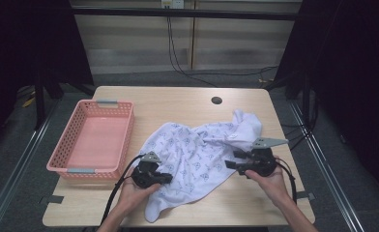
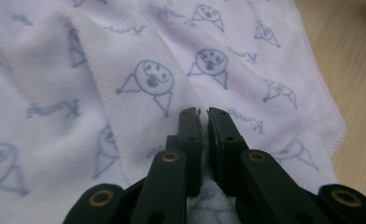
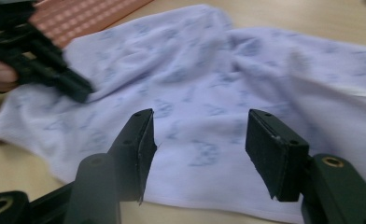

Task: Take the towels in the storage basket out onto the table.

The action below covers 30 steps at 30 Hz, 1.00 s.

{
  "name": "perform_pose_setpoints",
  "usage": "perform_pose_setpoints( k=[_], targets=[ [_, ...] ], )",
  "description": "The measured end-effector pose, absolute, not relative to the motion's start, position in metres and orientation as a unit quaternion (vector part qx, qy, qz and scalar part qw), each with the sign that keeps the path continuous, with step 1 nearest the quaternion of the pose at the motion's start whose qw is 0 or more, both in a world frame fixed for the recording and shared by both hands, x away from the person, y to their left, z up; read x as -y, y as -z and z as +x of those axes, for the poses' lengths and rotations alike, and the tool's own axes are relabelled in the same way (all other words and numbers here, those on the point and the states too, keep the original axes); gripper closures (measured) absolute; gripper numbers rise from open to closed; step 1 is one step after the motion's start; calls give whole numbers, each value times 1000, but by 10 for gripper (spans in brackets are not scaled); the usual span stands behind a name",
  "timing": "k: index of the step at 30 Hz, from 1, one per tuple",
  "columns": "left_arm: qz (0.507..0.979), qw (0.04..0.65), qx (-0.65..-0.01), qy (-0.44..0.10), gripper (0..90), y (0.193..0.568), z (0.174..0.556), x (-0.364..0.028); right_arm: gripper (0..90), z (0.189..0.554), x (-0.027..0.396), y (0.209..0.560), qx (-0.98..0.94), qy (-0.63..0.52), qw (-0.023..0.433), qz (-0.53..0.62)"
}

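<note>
Now the cloth (image 1: pixel 197 154) lies crumpled on the bench (image 1: pixel 178 101), right of the basket (image 1: pixel 93 140). Left tongs (image 2: pixel 203 112) — nearly closed, pinching a fold of it. Right tongs (image 3: pixel 200 135) — spread wide above it, gripping nothing.

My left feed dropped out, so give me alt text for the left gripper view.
The left gripper has its black jaws nearly closed on a fold of the white cloth, which has a blue print. Bare wooden table shows at right.
</note>
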<state>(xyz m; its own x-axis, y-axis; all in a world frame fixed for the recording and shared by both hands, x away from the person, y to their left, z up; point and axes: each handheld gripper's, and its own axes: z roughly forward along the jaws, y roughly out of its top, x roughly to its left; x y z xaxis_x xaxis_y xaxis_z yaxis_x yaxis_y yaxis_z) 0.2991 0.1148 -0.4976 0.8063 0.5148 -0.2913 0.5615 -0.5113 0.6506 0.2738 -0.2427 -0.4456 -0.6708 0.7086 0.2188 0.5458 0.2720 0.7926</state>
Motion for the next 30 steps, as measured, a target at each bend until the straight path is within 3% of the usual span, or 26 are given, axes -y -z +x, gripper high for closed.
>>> perform_pose_setpoints(
  k=[2, 6, 9, 12, 20, 23, 26, 30],
  targets=[
    [869, 387, -308, 32, 842, 498, 298, -109, 424, 272, 235, 449, -799, -450, 86, 388],
    [869, 392, -296, 48, 827, 499, 298, -81, 442, 265, 212, 464, -812, -451, 37, 369],
    [871, 393, -289, 50, 756, 498, 298, -69, 454, 256, 187, 476, -830, -445, 2, 337],
    [862, 412, -291, 52, 672, 490, 297, -75, 454, 254, 171, 481, -844, -434, -10, 315],
    [817, 470, -333, 21, 644, 464, 300, -130, 486, 250, 131, 493, -864, -425, -23, 270],
    [815, 471, -337, 15, 632, 463, 298, -142, 580, 249, 127, 498, -870, -415, -22, 267],
    [813, 471, -343, 11, 618, 463, 296, -149, 844, 248, 130, 501, -874, -401, -23, 273],
    [820, 456, -346, 3, 609, 466, 294, -151, 866, 254, 158, 499, -872, -387, -14, 299]
  ],
)
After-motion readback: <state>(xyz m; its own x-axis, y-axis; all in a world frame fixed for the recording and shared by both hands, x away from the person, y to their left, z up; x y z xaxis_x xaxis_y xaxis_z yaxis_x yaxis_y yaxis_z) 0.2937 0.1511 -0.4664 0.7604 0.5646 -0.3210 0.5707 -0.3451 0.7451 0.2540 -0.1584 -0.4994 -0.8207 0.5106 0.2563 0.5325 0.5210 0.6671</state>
